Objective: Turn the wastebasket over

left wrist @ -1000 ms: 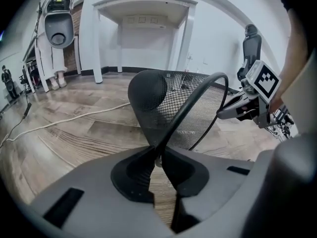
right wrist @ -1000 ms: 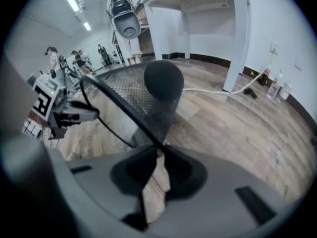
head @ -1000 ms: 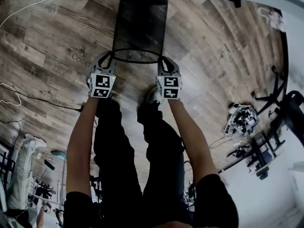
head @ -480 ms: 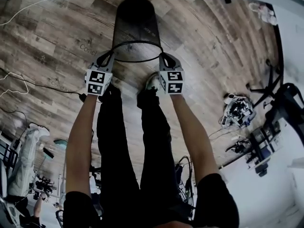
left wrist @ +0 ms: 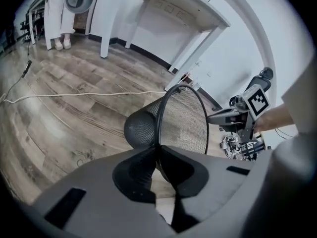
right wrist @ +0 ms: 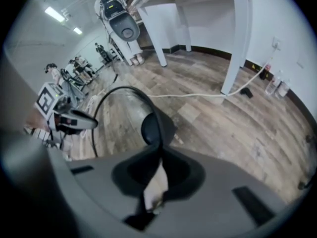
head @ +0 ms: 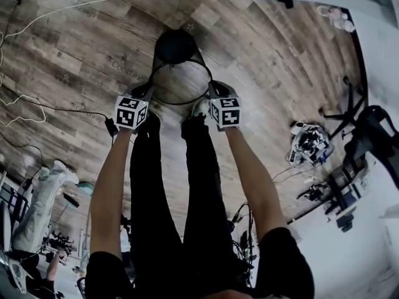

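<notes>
Hanging clear of the wood plank floor [head: 75, 48], the black mesh wastebasket [head: 179, 58] is held by its rim, with its mouth toward the person and its base pointing away. The left gripper [head: 148, 87] has its jaws clamped on the rim's left side. The right gripper [head: 212, 87] has its jaws closing on the opposite side, the rim wire between them.
</notes>
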Available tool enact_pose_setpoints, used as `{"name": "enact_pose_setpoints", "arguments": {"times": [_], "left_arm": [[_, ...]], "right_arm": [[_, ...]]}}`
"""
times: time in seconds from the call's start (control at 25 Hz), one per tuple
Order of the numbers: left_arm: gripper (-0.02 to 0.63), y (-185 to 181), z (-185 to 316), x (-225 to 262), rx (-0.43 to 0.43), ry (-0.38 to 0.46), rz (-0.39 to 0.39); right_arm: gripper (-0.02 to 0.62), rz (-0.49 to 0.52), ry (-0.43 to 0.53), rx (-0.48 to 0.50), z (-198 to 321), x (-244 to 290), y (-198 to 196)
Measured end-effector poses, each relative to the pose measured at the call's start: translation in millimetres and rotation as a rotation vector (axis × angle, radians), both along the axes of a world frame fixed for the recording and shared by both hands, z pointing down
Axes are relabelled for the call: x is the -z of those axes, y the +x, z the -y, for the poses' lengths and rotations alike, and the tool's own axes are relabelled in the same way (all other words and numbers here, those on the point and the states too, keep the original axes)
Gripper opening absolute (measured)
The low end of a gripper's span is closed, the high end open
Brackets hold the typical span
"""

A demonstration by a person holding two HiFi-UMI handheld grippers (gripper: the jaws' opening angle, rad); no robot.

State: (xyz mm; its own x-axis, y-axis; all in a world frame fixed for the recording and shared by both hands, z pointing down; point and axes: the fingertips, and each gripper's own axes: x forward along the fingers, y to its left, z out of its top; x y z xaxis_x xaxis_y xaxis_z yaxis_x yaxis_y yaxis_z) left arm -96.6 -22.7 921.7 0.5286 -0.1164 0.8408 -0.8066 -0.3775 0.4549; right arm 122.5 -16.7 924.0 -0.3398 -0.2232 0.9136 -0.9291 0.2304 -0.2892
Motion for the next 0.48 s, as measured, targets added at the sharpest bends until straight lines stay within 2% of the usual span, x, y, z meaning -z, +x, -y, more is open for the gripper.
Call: {"name": "enact_pose_setpoints", "arguments": {"times": [0.28,0.48], "left_arm": [[0.061,-17,-11,-6,-0.003,-0.11,0.024],[0.058,-26,-11,-11,0.017,-0.174,0.038]], "right_arm": [[0.044,0.036,-0.077,0.051,-10,-2,-17],[0.044,0.033,-0.145,0.045,-10,-11,-25]]}}
